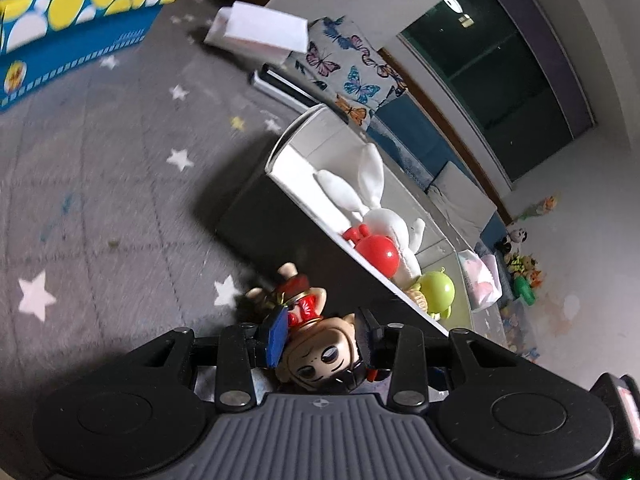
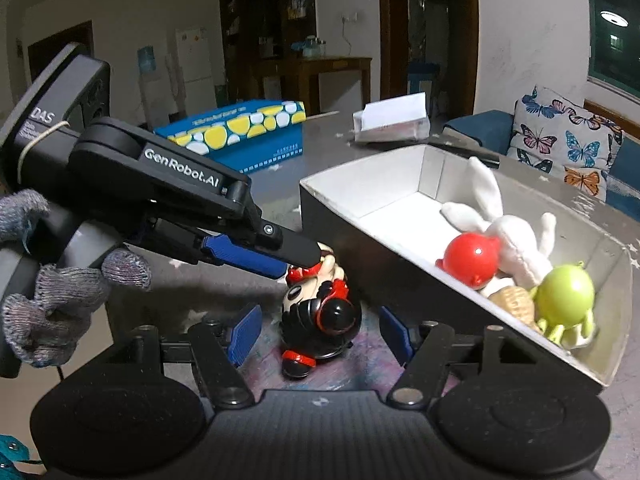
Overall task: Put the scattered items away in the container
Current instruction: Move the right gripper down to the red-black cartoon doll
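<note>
While the left tongs (image 1: 320,344) clench a small doll figure (image 1: 316,344) by its head, the doll sits between the two blue pads (image 1: 278,334), with its body and limbs pointing away from the camera over the grey star-patterned mat (image 1: 100,184) that covers the bench. In the right wrist view, the left tongs (image 2: 308,258) enter from the left, held by a gloved hand (image 2: 60,280), and their tips close on the red-and-cream part of the doll figure (image 2: 320,300). The doll lies just beside the dark outer wall of the container (image 2: 400,196), outside it.

The right tongs (image 2: 320,336) are released: their blue pads (image 2: 244,334) stand well apart on either side of the doll's black rounded head, with no contact visible.

The container is an open box with a white interior. It holds:
- a white plush rabbit (image 2: 516,236), lying with ears toward the far end;
- a red ball-shaped toy (image 2: 472,258), touching the rabbit;
- a green ball-shaped toy (image 2: 564,294) at the near end;
- a tan object (image 2: 514,300) between the red and green toys, partly hidden.

The same contents appear in the left wrist view: rabbit (image 1: 384,208), red toy (image 1: 378,254), green toy (image 1: 438,290).

Beyond the container, a blue box with yellow and white ovals (image 2: 240,132) and a white open box (image 2: 392,122) rest on the mat. A butterfly-print cushion (image 2: 568,144) lies to the right.
</note>
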Motion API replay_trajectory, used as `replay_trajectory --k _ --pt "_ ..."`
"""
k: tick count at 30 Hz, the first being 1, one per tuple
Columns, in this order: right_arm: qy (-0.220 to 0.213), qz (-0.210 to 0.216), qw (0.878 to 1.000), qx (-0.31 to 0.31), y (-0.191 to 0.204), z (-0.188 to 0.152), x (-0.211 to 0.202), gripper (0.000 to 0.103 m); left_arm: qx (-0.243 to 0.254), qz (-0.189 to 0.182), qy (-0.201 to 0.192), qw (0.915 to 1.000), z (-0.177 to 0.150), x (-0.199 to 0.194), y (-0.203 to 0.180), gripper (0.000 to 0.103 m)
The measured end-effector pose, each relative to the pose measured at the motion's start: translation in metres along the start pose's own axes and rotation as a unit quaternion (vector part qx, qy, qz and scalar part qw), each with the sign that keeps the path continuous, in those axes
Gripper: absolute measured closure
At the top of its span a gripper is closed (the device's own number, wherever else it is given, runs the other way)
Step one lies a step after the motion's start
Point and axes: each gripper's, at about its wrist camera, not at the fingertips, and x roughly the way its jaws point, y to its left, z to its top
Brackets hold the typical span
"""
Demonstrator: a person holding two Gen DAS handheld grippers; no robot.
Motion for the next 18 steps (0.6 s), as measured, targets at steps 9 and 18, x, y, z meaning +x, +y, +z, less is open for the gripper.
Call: replay_trajectory --k 9,18 --pt "0.015 0.004 1.0 0.011 -0.007 0.002 0.021 0.038 -0.046 -0.019 0.001 0.9988 0.0 0.003 0.015 0.064" --pt "0.03 0.014 0.999 0.009 -0.006 0.004 0.031 0.044 -0.091 -0.032 0.016 0.9952 -0.001 0.01 0.027 0.064"
